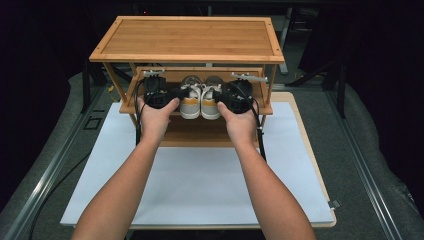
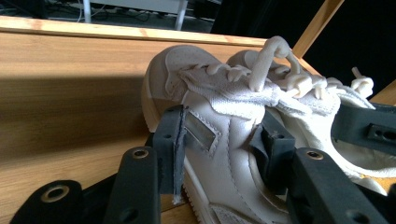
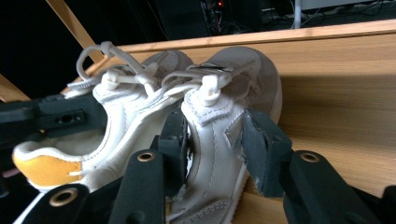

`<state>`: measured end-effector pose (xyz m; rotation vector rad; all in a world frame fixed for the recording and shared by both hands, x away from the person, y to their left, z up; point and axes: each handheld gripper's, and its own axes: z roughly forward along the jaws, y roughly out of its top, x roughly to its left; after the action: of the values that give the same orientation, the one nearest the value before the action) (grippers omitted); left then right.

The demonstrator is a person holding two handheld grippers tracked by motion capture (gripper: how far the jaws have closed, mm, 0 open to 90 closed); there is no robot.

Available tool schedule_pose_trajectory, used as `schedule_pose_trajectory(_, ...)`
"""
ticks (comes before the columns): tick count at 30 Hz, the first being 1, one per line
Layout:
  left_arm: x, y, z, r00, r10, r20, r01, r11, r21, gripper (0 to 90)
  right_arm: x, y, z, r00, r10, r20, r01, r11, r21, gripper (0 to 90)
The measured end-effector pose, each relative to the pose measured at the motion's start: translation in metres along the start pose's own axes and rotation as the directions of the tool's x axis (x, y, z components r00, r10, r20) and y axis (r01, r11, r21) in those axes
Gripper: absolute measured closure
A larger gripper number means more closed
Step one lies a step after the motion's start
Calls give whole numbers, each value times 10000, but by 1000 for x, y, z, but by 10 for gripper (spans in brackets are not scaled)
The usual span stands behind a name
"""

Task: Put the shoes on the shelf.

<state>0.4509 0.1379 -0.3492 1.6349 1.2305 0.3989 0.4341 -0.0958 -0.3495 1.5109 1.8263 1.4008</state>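
We read no brand on either white sneaker. Our left tongs [image 2: 222, 140] pinch the left sneaker [image 2: 219, 116], right tongs [image 3: 215, 144] pinch the right sneaker [image 3: 219, 107], side by side on the rack's middle shelf [image 1: 252, 107], with bare shelf outboard.

A dark lab-like room: a white-topped table [image 1: 210, 185], floor rails [image 1: 45, 175], cables behind.

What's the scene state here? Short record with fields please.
setting: wooden shoe rack on a white mat
items: pair of white sneakers on the middle shelf
left gripper: jaws straddle the left sneaker, pads at its sides
right gripper: jaws straddle the right sneaker
heels: orange tabs, facing the person
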Motion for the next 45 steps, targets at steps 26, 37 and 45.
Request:
schedule_pose_trajectory(26,-3,4,-15,9995,255,-160,-256,9997,-35,493,8,7,-12,9974,-553,459,558,9984,-93,520)
schedule_pose_trajectory(37,0,-2,-39,9992,384,-91,-387,9986,-350,603,15,3,-35,9965,-717,432,733,9966,-373,577)
schedule_pose_trajectory(45,6,-7,-43,9980,639,-6,-639,9979,-109,781,5,-3,-39,9975,-486,508,507,9979,-392,750)
